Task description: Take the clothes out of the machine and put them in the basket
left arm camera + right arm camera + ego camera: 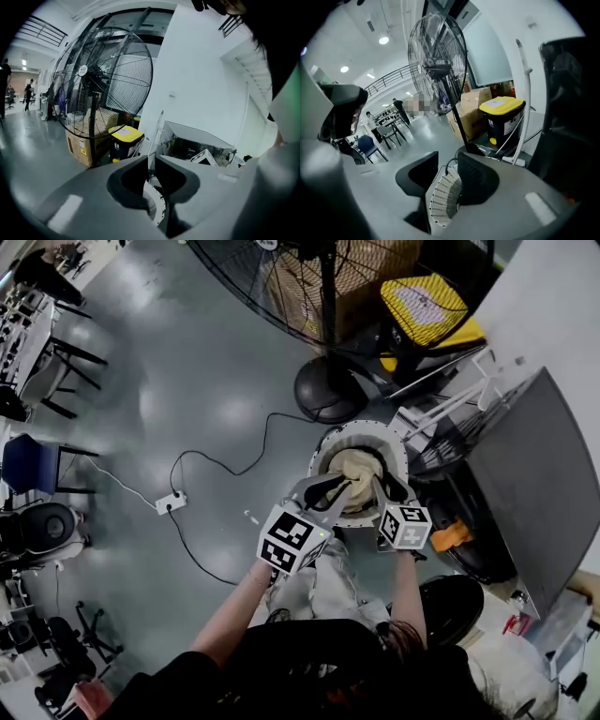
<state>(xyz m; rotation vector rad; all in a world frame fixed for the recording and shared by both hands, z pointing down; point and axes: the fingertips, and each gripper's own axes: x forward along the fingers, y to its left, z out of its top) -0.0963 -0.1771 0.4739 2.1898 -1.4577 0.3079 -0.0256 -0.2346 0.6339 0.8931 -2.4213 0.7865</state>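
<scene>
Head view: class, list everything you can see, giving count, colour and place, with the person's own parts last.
fan: one, black, top centre
cardboard box: one, brown, behind the fan
bin: one, yellow-lidded, right of the box
basket: one, white, centre
clothes: one heap, beige, inside the basket
machine: one, dark grey, right
power strip: one, white, floor, left of basket
chair: one, blue, left edge
left gripper: one, grey, over the basket, open, empty
right gripper: one, grey, over the basket, open, empty

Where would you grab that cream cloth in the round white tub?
Probably pinch a bunched fold on top of the cream cloth, coming straight down from above: the wall of the round white tub rings it, so only the top is open.
</scene>
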